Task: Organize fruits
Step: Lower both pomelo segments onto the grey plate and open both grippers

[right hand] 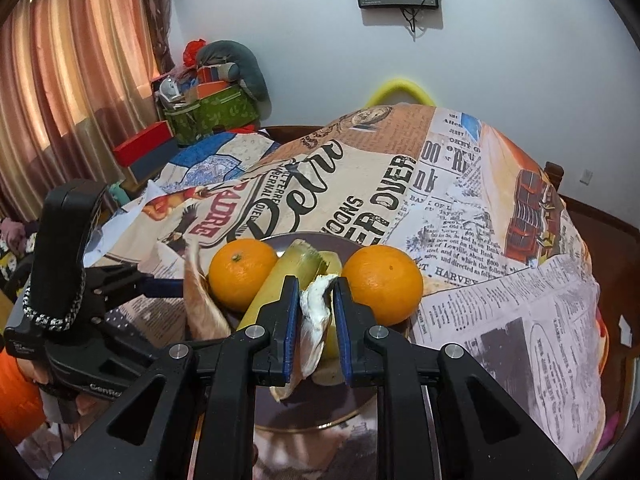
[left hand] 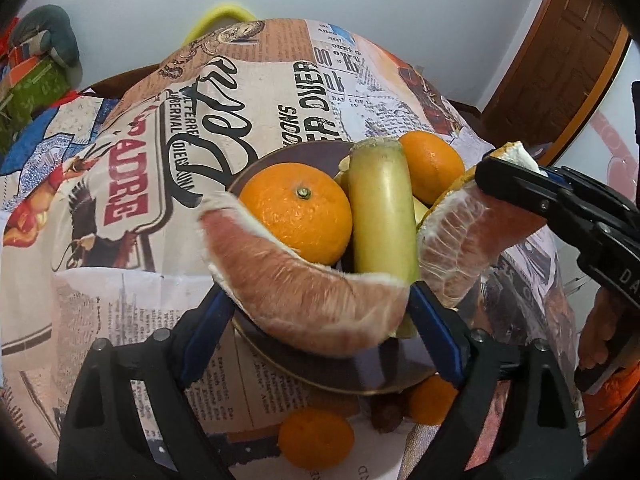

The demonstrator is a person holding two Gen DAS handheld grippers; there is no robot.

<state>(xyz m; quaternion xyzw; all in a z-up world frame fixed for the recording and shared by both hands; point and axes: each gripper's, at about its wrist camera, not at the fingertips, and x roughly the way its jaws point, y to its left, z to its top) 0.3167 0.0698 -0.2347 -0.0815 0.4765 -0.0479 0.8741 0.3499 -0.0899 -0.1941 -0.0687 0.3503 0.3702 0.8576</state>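
A dark plate holds two oranges, a green sugarcane stick and pomelo. My left gripper is shut on a pink pomelo wedge over the plate's near side. My right gripper, also seen from the left wrist, is shut on a second pomelo wedge at the plate's right side. The oranges also show in the right wrist view.
The table wears a newspaper-print cloth. Two small oranges and a brown fruit lie on it near the plate's front edge. A green box with clutter stands at the back left.
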